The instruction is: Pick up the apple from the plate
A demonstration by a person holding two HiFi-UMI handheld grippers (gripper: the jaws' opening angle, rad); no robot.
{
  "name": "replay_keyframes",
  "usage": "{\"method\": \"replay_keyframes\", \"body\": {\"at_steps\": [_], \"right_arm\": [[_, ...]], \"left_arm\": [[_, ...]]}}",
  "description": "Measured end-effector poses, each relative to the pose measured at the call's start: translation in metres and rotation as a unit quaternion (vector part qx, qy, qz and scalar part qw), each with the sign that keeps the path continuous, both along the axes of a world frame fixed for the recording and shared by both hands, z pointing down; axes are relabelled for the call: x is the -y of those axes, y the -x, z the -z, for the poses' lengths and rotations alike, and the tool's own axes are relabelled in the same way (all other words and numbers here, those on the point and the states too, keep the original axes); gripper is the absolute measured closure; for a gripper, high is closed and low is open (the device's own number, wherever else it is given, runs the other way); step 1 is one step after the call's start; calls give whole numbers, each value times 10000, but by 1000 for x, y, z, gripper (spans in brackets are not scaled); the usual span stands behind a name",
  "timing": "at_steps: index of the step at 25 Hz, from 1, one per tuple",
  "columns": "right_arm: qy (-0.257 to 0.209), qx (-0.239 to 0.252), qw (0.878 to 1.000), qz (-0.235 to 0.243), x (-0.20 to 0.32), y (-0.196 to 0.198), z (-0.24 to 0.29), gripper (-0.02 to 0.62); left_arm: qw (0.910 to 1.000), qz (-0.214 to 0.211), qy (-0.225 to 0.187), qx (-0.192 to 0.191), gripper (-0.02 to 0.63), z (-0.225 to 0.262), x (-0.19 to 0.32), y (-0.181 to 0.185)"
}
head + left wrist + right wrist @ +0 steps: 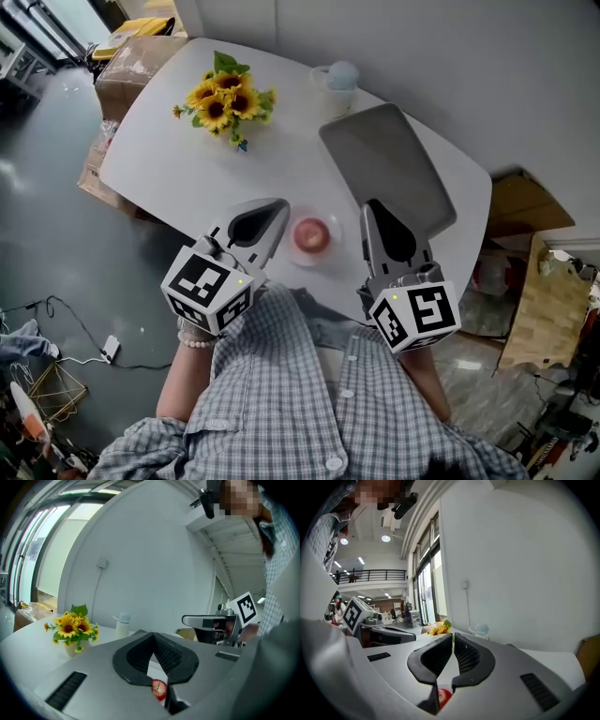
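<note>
Head view: one apple (311, 233) lay on one plate (292, 255) near the bench's (187, 159) front edge, between the two grippers and touching neither. The left gripper (280, 204) hung just left of the plate and the right gripper (367, 206) just right of it, both pointing away from the person, so that the apple sat level with the jaws' flanks rather than ahead of the tips. Left gripper view: the left gripper (152, 635) had its jaws together at the tips with nothing between them; the apple (159, 689) showed low down, below the jaws. Right gripper view: the right gripper (453, 637) had its jaws drawn in to a thin slit, likewise empty, with the apple (444, 696) again low beneath them. Also on the bench were one bunch of sunflowers (223, 98), one lidded cup (337, 80) and one grey slab (386, 169) behind the right gripper.
</note>
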State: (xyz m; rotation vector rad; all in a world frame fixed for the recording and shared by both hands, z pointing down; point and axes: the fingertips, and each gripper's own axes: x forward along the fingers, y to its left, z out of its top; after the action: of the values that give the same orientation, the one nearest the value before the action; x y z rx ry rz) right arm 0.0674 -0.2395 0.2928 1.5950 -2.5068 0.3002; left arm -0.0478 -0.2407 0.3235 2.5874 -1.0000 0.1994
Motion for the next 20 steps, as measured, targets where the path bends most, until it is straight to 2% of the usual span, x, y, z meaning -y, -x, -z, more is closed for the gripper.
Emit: {"method": "replay_keyframes", "body": {"at_steps": [9, 20], "right_arm": [[93, 21, 9999, 122, 0, -4, -6, 565], [179, -71, 9996, 226, -1, 1, -11, 565]], "left_arm": [[10000, -67, -40, 33, 595, 2, 2, -11], [9999, 27, -64, 93, 595, 2, 1, -4]]}}
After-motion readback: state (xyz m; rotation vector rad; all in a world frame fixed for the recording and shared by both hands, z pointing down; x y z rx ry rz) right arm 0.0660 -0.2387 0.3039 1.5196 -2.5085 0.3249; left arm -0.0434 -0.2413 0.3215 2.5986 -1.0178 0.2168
